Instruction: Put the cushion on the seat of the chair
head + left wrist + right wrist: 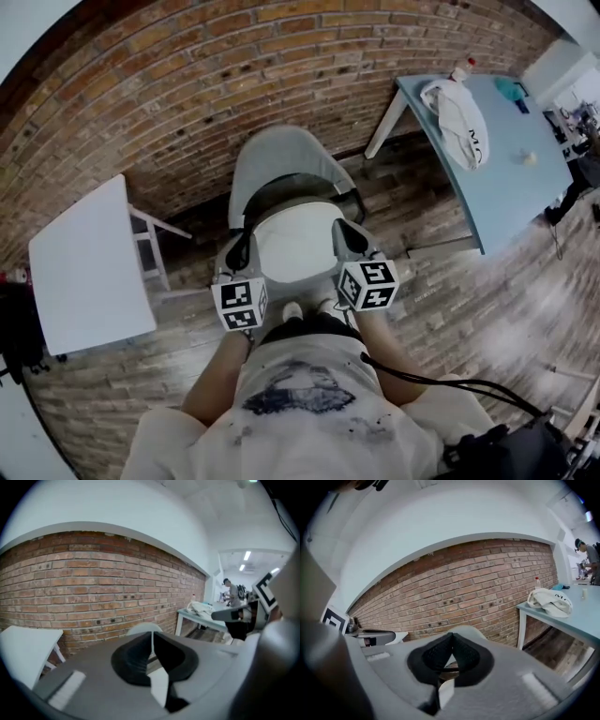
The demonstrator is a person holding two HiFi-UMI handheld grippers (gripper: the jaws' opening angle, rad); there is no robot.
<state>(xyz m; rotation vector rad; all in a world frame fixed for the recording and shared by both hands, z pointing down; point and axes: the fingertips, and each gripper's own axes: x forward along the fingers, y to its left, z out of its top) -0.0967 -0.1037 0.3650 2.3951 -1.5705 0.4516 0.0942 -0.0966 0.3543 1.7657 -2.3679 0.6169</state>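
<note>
At the left of the head view we record a white desk (86, 267) standing against the brick wall (169, 94).

Just right of it, at lower centre, the left tool (238, 251) has its jaws drawn together. In the left gripper view a strip of white material sits pinched between the dark pads, so we log it as clamped on the left edge of the cushion (295, 246).

The cushion is white and rounded. It hangs between the two tools at frame centre, directly in front of the grey backrest of the chair (281, 155) and over its dark seat. We cannot tell whether it touches the seat.

The right tool (345, 236) is likewise closed. The right gripper view shows its pads meeting at the tips, with white material caught lower down between them. It grips the cushion's right edge.

At the upper right, a pale blue desk (506, 187) carries a crumpled white bag (461, 120) and a small bottle (460, 68) at its far corner. The wooden floor (487, 309) fills the lower right.
</note>
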